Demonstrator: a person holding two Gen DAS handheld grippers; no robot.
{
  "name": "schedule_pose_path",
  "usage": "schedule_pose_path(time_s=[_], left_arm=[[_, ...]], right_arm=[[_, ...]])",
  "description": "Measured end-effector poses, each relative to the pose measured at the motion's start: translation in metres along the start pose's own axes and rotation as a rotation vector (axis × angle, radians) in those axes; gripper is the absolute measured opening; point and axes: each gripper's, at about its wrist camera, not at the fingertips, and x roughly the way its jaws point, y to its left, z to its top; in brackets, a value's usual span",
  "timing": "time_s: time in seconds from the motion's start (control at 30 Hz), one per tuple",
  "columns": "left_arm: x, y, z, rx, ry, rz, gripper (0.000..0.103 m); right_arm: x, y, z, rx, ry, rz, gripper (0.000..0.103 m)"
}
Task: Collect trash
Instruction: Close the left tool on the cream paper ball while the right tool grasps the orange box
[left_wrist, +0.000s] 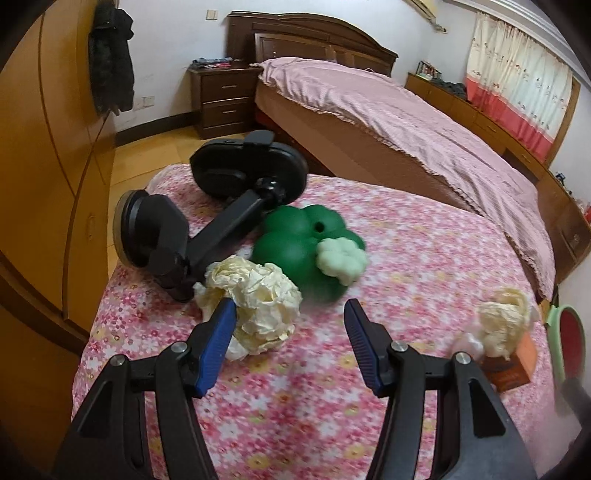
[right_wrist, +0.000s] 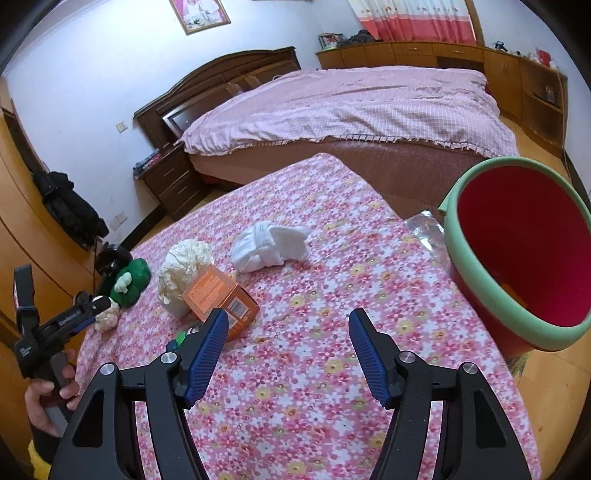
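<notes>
In the left wrist view my left tool stands open with nothing between its blue pads, and I hold it angled down at the flowered tabletop because the crumpled cream paper ball lies just beyond it, low and left of centre. The left finger overlaps the ball's near edge in the picture; whether it touches I cannot tell. I judge this ball to be my next pick, so I keep the jaws wide enough to straddle it. Behind it, towards the upper left, lies a black phone mount and next to that a green toy with a pale green lump on it; I read both as keepers, not trash. At the right edge a second paper ball rests against an orange box

In the right wrist view my right tool is also open and empty, hanging over bare cloth in the lower middle. The bucket, red inside with a green rim, sits at the right, off the tabletop's edge, its mouth tipped towards me, which suits dropping trash in. The orange box is just beyond my left pad, a paper ball leaning on its far side, and a white wad lies further up near the centre. A clear wrapper lies by the bucket. At the far left a hand holds the other tool over the first ball
</notes>
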Motion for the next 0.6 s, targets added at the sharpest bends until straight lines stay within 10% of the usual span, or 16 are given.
schedule_pose_path(time_s=[0.43,0.6], left_arm=[[0.010,0.022,-0.004,-0.048,-0.003,0.058,0.060],[0.009,0.030,-0.004,-0.071,-0.015,0.059,0.043]], right_arm=[[0.037,0.029,0.000,-0.062,0.063,0.018,0.069],[0.046,0.042,0.004,-0.094,0.066,0.046,0.069]])
